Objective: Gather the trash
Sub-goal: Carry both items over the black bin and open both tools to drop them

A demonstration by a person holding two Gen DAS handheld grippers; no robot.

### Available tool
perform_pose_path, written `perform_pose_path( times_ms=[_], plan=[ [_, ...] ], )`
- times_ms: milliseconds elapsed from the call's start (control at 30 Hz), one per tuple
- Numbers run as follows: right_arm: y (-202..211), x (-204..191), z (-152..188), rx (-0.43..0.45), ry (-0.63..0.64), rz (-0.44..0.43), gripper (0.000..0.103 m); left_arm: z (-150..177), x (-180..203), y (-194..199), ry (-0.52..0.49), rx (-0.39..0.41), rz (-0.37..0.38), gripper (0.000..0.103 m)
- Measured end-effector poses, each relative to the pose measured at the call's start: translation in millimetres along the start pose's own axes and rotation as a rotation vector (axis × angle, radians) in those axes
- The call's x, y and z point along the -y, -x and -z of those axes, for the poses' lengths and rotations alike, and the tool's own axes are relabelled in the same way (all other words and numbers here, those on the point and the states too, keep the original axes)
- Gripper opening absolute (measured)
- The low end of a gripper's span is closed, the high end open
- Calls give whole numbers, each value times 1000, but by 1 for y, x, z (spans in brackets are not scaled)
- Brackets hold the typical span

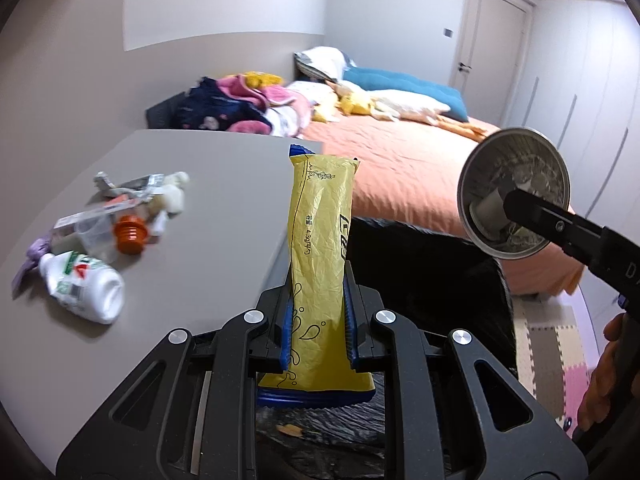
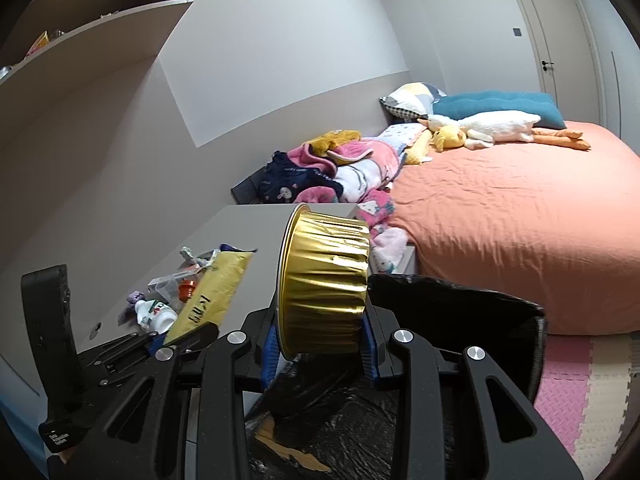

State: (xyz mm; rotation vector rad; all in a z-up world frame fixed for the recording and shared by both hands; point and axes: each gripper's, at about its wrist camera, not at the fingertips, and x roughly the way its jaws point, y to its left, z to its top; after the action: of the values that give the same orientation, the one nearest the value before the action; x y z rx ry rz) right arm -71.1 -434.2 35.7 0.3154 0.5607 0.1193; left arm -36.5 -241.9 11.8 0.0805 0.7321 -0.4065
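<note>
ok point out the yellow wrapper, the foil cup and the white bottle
yellow wrapper [image 1: 320, 248]: left wrist view, middle of its crinkled face above the pads
foil cup [image 2: 326, 288]: right wrist view, gold pleated side wall
white bottle [image 1: 86, 288]: left wrist view, its body, lying on the table

A wide bed under an orange quilted cover [image 2: 520, 220] is set against two-tone grey walls [image 2: 280, 60] — pink-and-cream foam floor mats [image 2: 576, 392] beside it, a pale panelled door [image 2: 560, 32] behind.

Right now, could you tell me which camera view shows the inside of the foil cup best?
The left wrist view: the foil cup faces it open, showing its silver interior. The right wrist view shows only its gold outer wall, side-on, clamped in the right claw.
</note>
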Motion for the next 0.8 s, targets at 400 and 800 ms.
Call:
perform_pose_path(
  times_ms=[400, 800],
  plan=[
    [30, 35, 3, 59, -34, 125, 82, 2, 30, -14, -30, -27, 72, 97],
    [42, 47, -1, 107, -57, 158, 84, -1, 22, -2, -23, 2, 25, 97]
  ],
)
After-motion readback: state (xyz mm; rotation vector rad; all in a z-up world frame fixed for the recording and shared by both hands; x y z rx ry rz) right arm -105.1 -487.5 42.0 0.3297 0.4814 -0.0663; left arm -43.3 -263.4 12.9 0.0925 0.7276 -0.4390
